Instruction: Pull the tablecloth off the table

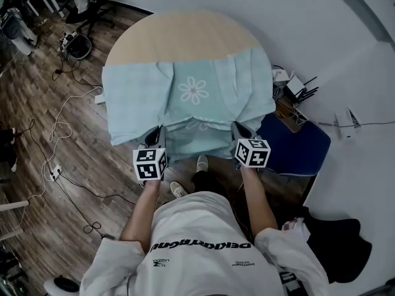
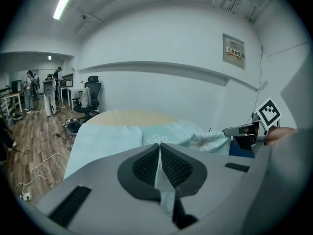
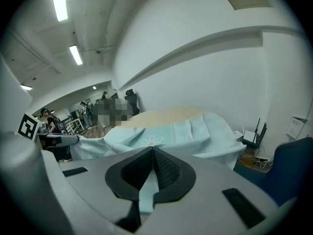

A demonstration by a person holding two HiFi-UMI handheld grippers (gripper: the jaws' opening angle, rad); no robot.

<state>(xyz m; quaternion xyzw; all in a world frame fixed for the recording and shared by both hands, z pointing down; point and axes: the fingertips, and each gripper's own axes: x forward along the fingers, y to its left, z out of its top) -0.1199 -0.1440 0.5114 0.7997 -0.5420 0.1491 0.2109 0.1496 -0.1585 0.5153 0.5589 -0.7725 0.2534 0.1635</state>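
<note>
1. The left tool (image 2: 159, 168) is seen clenched on the tablecloth (image 1: 194, 97), with a thin strip of pale fabric pinched between its black pads. The right tool (image 3: 150, 175) is clamped on the near hem in the same way.
2. The tablecloth is found bunched over the near half of the round worktop (image 1: 185, 32). It is draped over the near edge and drawn up toward both tools, while the far half of the worktop is left bare.
3. Only a narrow strip is held in each tool, so a slip is judged likely if the cloth is jerked while most of its weight lies on the worktop.
4. If one side were pulled harder than the other, the cloth could be skewed toward the blue chair (image 1: 296, 147) at the right and snagged there.
5. Once freed, the hem could be dropped among the cables (image 1: 62, 128) on the wooden floor (image 1: 37, 184), or trodden on, since the person's shoes are seen just under the hanging edge.
6. The fabric is judged thin, soft and easily creased. It is pale aqua with a faint check at the sides and a white flower print (image 1: 194, 90) in the middle.
7. The worktop is shown as smooth, light wood, so little drag is expected from it. The pads are rounded and finely ribbed, set in smooth grey bodies.
</note>
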